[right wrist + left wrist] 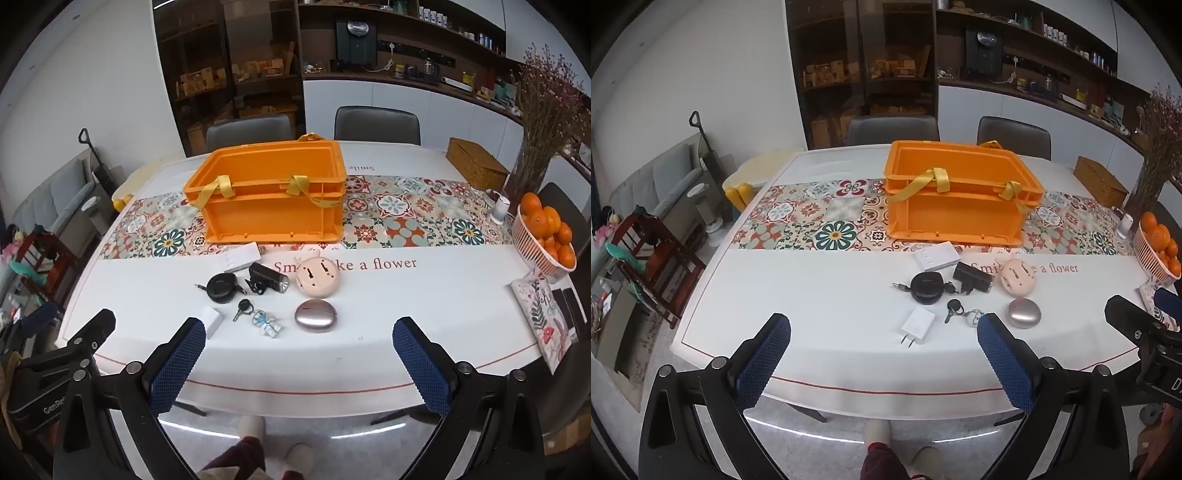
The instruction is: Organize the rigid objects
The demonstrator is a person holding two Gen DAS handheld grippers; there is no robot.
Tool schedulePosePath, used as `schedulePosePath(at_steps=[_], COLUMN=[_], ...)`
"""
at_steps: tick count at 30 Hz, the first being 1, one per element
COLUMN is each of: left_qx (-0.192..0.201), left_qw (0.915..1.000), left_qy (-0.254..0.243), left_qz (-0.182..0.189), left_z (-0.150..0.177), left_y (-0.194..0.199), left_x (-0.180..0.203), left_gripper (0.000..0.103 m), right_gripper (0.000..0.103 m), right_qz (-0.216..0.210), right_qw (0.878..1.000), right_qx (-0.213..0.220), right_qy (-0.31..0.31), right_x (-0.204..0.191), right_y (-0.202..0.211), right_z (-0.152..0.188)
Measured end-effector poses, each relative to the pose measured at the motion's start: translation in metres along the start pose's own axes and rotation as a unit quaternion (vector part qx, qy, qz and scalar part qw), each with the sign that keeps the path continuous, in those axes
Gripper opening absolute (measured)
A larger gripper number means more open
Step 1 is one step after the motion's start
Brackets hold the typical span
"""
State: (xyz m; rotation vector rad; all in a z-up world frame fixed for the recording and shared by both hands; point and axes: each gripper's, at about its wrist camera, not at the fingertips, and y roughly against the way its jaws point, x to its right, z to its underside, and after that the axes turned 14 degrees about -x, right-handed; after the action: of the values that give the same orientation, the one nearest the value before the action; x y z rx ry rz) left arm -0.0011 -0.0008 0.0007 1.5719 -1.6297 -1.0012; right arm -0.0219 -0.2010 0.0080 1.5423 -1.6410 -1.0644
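Both your grippers hang over the near table edge, jaws spread wide, nothing in them: left gripper [884, 363], right gripper [299, 363]. The stuff to sort lies in a loose cluster on the white tablecloth [820, 295], just in front of the orange crate [273, 195], which sits on the patterned runner, open top, apparently nothing inside.

Risks, as I judge them:
- The silver pebble case [316, 316] is smooth, domed metal, so pads may squirt it out sideways.
- The keys [243, 308] are flat and thin, chained to a small figurine [266, 323]; grab one end and the rest swings and may snag the crate rim.
- The black cable reel [221, 288] touches the black flashlight [267, 278], so a wide approach may knock both.
- The white charger [918, 325] is a slick square block with prongs facing you.
- The pink round case [319, 278] is matte plastic, wide, low.
- The yellow strap handles [225, 186] droop over the crate's front wall and can catch a jaw.
- The white flat box [936, 256] sits close against the crate, leaving little finger room.
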Motion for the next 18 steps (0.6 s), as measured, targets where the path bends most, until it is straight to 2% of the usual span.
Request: schedulePosePath(at_steps=[18], left_qx=[0.008], left_qw=[1.0], left_qy=[0.002], left_qz=[0.003], left_z=[-0.005], left_y=[0.002], left_x=[-0.007], left_gripper=[0.103], right_gripper=[0.102], right_qz=[0.0], right_qw=[1.0], right_qx=[-0.01], right_qy=[0.006], right_x=[-0.004], right_y=[-0.006], right_z=[-0.003])
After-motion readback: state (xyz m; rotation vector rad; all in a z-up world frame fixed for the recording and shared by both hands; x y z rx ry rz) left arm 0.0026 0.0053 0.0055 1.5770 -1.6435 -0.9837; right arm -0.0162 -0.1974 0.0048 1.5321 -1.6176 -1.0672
